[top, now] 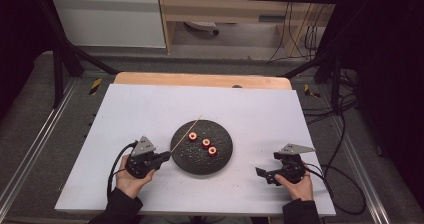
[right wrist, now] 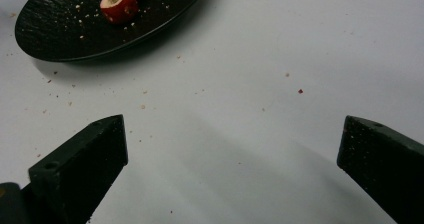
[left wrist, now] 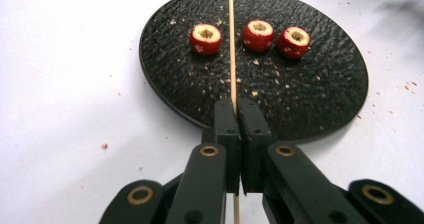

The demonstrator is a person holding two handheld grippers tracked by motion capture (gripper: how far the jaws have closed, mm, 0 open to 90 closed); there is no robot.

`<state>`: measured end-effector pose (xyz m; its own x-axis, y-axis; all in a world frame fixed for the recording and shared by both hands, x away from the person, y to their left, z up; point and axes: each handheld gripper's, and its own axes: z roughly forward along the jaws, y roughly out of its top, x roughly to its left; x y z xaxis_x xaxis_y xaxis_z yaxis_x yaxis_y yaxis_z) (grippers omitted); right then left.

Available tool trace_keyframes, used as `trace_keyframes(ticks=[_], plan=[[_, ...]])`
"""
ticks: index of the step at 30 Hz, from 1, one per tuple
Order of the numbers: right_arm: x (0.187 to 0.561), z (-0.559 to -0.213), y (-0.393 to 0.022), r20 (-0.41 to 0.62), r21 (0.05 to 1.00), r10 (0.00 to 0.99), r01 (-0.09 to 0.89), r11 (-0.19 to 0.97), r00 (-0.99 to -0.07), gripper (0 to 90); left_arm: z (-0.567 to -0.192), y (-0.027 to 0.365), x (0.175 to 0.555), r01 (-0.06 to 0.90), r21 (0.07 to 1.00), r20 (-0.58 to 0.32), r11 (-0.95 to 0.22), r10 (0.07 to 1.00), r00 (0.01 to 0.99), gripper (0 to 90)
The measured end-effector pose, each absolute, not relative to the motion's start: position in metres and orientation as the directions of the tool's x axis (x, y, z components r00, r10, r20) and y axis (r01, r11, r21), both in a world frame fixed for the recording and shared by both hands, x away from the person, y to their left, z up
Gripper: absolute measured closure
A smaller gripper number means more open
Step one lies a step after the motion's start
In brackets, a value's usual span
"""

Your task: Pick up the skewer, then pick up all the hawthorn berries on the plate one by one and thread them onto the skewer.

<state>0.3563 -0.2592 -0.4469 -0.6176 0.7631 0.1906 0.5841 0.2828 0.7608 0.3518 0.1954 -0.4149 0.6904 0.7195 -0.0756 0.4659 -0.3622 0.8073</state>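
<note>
A round black plate [top: 220, 158] lies in the middle of the white table and carries three red cored fruit pieces [top: 206, 143] in a short row. My left gripper [top: 166, 155] sits at the plate's left edge, shut on a thin wooden skewer [top: 186, 133] that slants up over the plate. In the left gripper view the skewer [left wrist: 232, 44] runs between the left fruit piece [left wrist: 205, 38] and the middle one [left wrist: 258, 35]. My right gripper [top: 258, 173] rests low at the right of the plate, jaws wide open with nothing between them [right wrist: 232, 154].
Crumbs are scattered over the plate [left wrist: 320, 79] and the white table [top: 150, 109]. A wooden strip [top: 200, 79] borders the table's far edge. Cables trail from both grippers off the table's sides.
</note>
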Motion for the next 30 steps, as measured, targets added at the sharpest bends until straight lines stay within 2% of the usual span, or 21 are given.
trace_keyframes(ticks=[15,30], plan=[[0.365,-0.435,-0.238,0.191,0.766,0.755,0.577,0.285,-0.627,0.5,-0.426,0.214,0.338,0.447,0.822,-0.086,-0.352,0.7,0.709,88.4],[0.383,-0.41,-0.199,0.144,0.747,0.745,0.566,0.35,-0.651,0.5,-0.43,0.217,0.334,0.444,0.823,-0.089,-0.353,0.694,0.715,88.4]])
